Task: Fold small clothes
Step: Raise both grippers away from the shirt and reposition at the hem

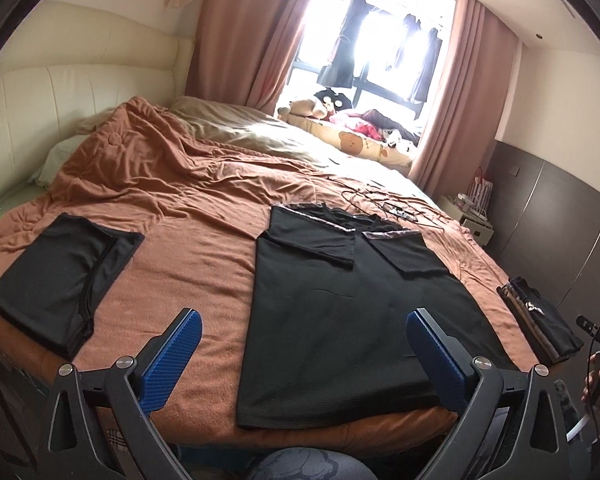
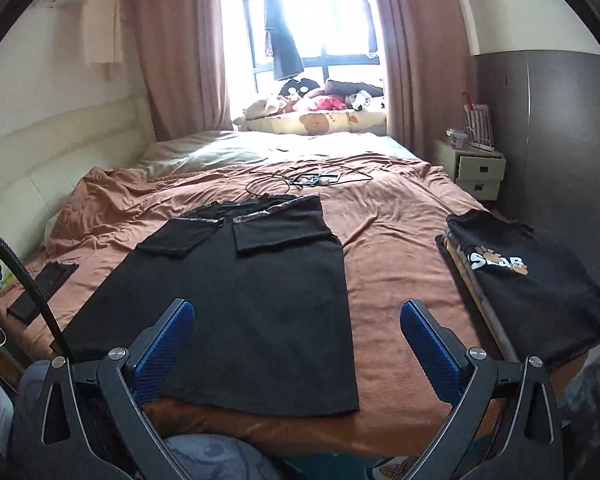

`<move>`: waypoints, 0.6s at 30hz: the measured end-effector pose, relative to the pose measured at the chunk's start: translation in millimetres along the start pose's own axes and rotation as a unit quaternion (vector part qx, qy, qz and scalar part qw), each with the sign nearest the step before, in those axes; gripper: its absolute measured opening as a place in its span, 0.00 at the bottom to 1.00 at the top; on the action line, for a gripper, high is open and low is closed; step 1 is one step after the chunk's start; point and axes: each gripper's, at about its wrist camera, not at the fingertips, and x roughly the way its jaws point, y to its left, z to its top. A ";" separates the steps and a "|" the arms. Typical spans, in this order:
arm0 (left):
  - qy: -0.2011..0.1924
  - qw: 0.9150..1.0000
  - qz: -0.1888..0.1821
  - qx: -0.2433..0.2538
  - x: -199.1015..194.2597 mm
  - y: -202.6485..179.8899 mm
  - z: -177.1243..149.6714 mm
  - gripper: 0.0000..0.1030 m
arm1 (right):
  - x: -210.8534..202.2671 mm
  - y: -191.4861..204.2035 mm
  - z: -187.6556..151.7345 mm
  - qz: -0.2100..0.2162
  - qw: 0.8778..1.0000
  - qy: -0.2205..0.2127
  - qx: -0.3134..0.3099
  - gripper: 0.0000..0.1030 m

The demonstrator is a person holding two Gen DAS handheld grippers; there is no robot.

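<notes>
While both grippers' fingers gape empty, a black shirt (image 1: 340, 300) lies on the rust bedspread (image 1: 196, 264).

— What do my hand-held grippers look like from there?
— I see black forked frames on the left hand-held gripper (image 1: 304, 354) and right hand-held gripper (image 2: 296, 346), ribbed blue pads (image 1: 176, 360), silver screws (image 2: 476, 353), a black cable (image 2: 28, 276).

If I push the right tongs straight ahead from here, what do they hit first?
Probably the black garment spread on the bed: the open right tongs straddle its near right edge, with brown bedcover beside. Depth is uncertain.
</notes>
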 end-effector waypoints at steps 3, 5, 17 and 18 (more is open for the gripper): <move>-0.001 1.000 -0.008 -0.008 -6.9 3.7 -10.8 1.00 | -1.3 -2.0 -8.6 0.002 1.000 0.019 0.010 1.00; -0.001 1.000 -0.010 -0.013 -10.9 6.3 -17.0 1.00 | -0.7 -4.0 -10.3 0.002 0.999 0.032 0.017 1.00; 0.036 0.999 0.014 0.005 -6.3 14.6 -44.1 1.00 | 3.5 6.3 -34.8 0.002 0.999 0.048 0.011 1.00; 0.043 0.999 0.023 0.002 -3.4 16.4 -46.3 1.00 | 8.2 5.5 -37.2 0.004 0.998 0.055 0.015 1.00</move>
